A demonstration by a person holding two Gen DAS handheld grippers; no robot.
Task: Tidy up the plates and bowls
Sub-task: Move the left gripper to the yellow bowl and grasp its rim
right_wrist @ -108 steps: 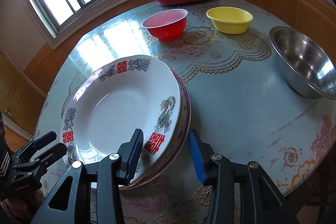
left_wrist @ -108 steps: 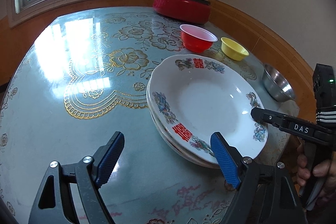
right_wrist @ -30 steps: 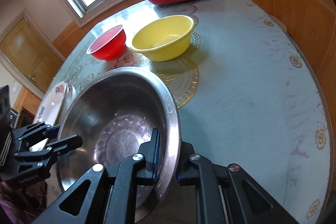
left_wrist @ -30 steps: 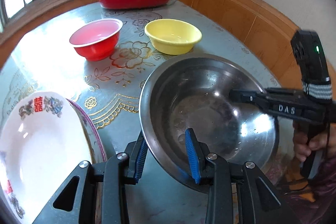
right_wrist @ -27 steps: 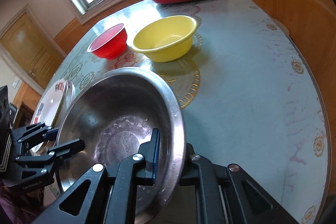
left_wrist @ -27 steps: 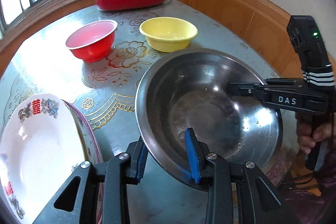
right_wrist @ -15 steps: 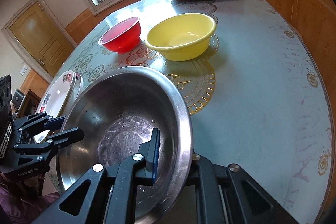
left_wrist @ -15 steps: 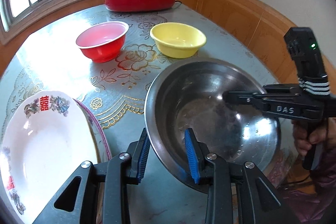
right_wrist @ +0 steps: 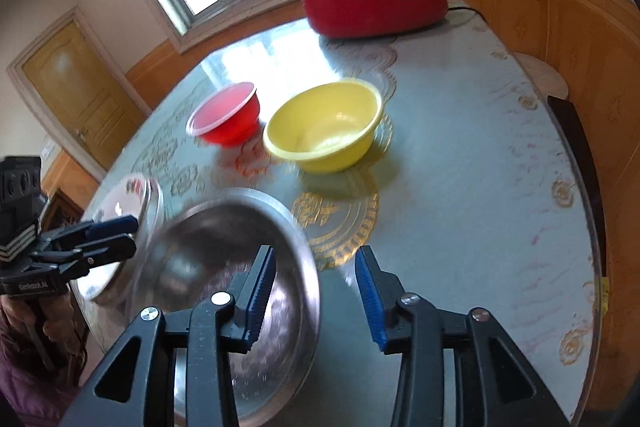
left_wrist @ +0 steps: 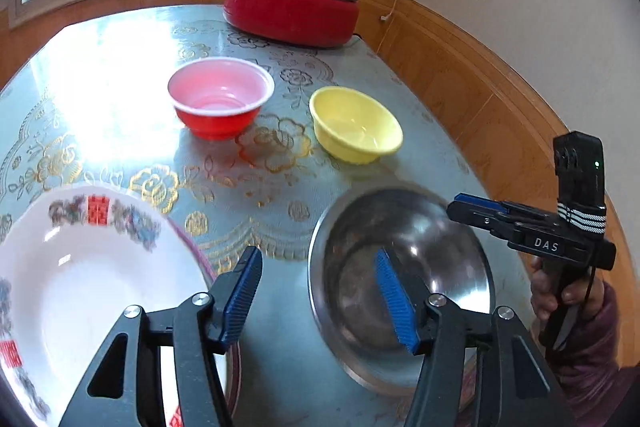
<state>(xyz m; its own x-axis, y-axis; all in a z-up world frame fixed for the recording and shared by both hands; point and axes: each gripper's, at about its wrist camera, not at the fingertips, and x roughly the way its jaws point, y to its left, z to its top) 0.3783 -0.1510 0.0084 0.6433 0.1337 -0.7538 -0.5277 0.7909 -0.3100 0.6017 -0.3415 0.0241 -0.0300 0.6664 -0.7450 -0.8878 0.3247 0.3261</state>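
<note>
Your left gripper is hanging over the near edge of the round floral-patterned tabletop with its jaws spread wide and gripping nothing. The shiny stainless-steel bowl is sitting on the tabletop right under the right-hand blue pad, so that pad is hovering over the bowl's inside near its left rim, while the other pad is sitting out over the strip of tabletop between the steel bowl and the stack of white floral plates with red characters. So the rim is lying between the jaws, but neither pad looks like it's touching it.

Same story on your right gripper: jaws spread apart and holding nothing. In the right wrist view the steel bowl is lying low and left, with the left pad hanging over the bowl's inside and the right pad out past the rim over bare tabletop. Things are looking a bit blurry there, so you can't really tell about contact.

The plates are sitting just left of the steel bowl, close to it, but whether the rims are touching you can't tell. Further back, the small red plastic bowl and the yellow plastic bowl are sitting side by side, apart from each other, and the big red electric cooker with a dark lid is sitting at the far edge near the wall.
</note>
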